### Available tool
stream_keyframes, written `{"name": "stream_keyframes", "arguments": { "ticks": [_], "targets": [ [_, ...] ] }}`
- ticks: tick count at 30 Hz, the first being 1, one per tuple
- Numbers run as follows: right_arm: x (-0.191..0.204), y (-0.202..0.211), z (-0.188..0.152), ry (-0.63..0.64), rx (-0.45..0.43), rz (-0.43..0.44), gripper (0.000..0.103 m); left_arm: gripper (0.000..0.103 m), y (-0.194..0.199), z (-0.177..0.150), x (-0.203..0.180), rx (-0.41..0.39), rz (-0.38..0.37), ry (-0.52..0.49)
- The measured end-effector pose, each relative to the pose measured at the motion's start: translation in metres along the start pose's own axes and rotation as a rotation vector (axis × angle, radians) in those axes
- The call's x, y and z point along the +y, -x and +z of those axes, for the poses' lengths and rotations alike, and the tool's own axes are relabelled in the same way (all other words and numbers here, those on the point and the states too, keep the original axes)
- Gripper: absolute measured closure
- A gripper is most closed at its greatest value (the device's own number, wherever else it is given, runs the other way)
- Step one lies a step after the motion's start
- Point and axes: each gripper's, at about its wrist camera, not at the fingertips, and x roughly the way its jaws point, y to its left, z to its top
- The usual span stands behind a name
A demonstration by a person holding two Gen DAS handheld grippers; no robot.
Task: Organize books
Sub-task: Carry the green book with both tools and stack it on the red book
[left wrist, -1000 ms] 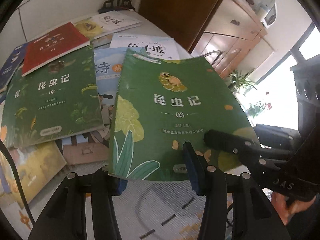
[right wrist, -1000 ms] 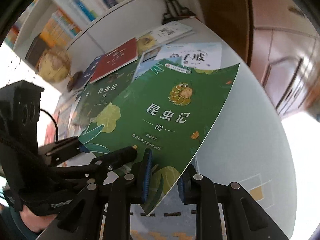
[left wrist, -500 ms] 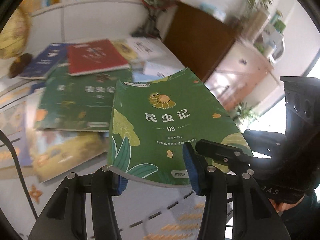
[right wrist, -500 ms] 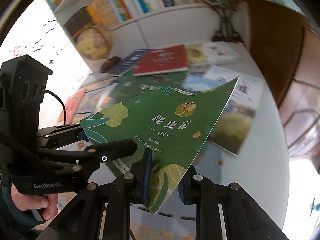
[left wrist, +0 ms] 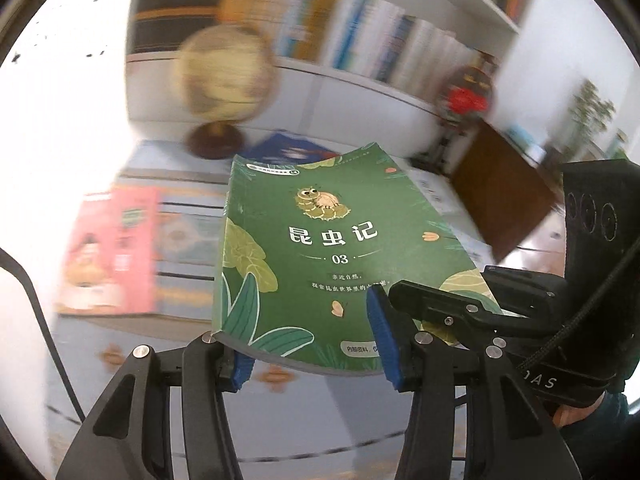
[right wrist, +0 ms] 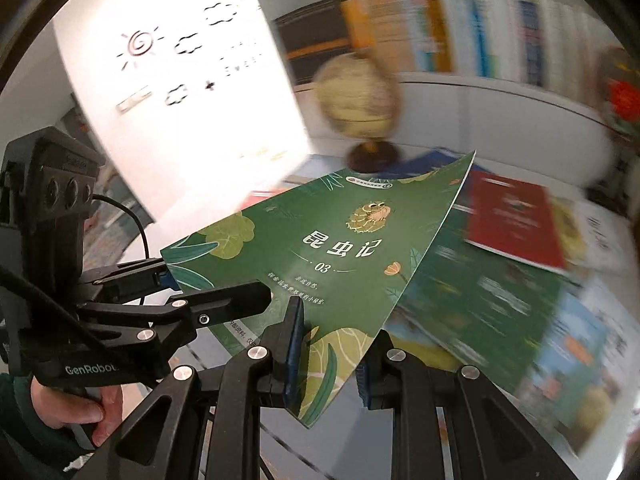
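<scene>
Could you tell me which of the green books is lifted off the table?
The green book numbered 03, held in both grippers; the other green book lies flat.

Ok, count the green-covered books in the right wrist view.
2. The held green book is clamped in the right gripper; the second green book lies blurred right of it, below the red book. Others may be hidden.

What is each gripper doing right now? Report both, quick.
Left gripper: shut on the green book, at its near edge.
Right gripper: shut on the same green book, at its near corner.
</scene>
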Motion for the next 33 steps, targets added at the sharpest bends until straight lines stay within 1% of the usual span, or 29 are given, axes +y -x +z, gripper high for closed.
{"name": "stream_keyframes", "arguments": {
  "ticks": [4, 5, 7, 8, 9, 13, 15, 20, 25, 29, 33],
  "targets": [
    [0.044, -0.062, 0.028, 0.018, 0.033, 0.056, 0.080, 0.057, 0.010, 0.014, 0.079, -0.001, 0.049, 0.063],
    [0.059, -0.085, 0.036, 0.029, 0.043, 0.068, 0.080, 0.057, 0.010, 0.015, 0.094, 0.002, 0.063, 0.070],
    [0.074, -0.119, 0.048, 0.032, 0.066, 0.088, 0.080, 0.057, 0.006, 0.020, 0.127, 0.010, 0.095, 0.079],
    [0.079, -0.130, 0.053, 0.032, 0.072, 0.095, 0.080, 0.057, 0.005, 0.021, 0.138, 0.014, 0.103, 0.082],
    [0.087, -0.150, 0.060, 0.032, 0.081, 0.105, 0.080, 0.057, 0.003, 0.024, 0.152, 0.017, 0.108, 0.087],
    [0.100, -0.194, 0.075, 0.016, 0.108, 0.119, 0.080, 0.057, -0.007, 0.028, 0.195, 0.032, 0.109, 0.113],
    [0.103, -0.216, 0.083, 0.002, 0.126, 0.120, 0.079, 0.057, -0.011, 0.029, 0.207, 0.038, 0.103, 0.120],
    [0.103, -0.249, 0.091, -0.016, 0.165, 0.088, 0.079, 0.057, -0.027, 0.024, 0.232, 0.067, 0.083, 0.132],
    [0.091, -0.259, 0.090, -0.073, 0.177, 0.077, 0.079, 0.057, -0.042, 0.020, 0.243, 0.088, 0.052, 0.160],
    [0.092, -0.261, 0.084, -0.114, 0.188, 0.077, 0.079, 0.057, -0.052, 0.021, 0.251, 0.107, 0.048, 0.176],
    [0.091, -0.272, 0.083, -0.132, 0.210, 0.072, 0.079, 0.057, -0.061, 0.014, 0.260, 0.141, 0.046, 0.203]
  ]
}}
